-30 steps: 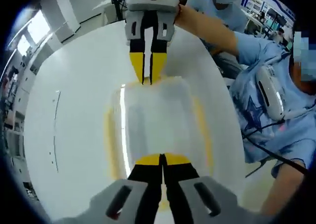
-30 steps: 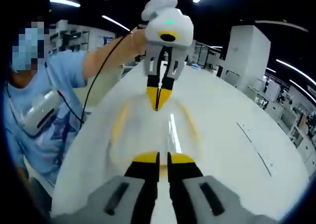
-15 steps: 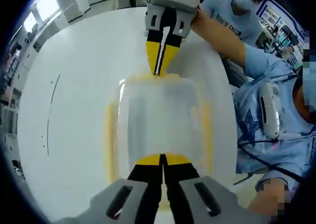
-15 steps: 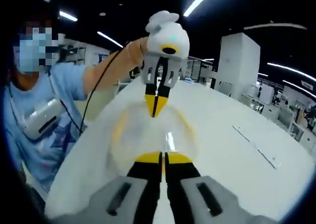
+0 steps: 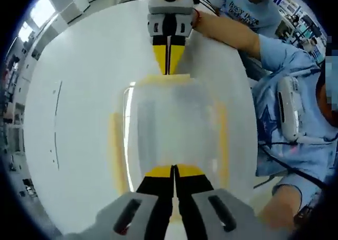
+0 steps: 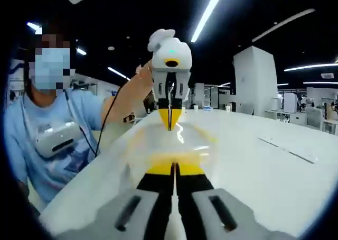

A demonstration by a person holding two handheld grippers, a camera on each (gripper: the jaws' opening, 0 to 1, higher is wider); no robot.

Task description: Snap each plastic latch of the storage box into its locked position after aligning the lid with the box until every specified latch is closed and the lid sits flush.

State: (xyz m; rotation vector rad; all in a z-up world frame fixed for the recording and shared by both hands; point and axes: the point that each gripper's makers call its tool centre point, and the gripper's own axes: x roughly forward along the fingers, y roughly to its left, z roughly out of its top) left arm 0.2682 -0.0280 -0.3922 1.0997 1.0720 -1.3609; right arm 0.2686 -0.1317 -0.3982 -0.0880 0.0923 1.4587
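Storage box of clear plastic with yellow latches (image 5: 171,129) is sitting on the white tabletop (image 5: 79,92), between the two grippers. The left gripper (image 5: 173,171) is pressing its fingers together at one end; the right gripper (image 6: 173,168) is doing likewise at the opposite end.

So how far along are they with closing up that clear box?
The lid already sits on the storage box. In hand: the left gripper and the right gripper, both shut, press the yellow latches at opposite ends. Left: the long side latches; I cannot tell whether any has snapped shut.
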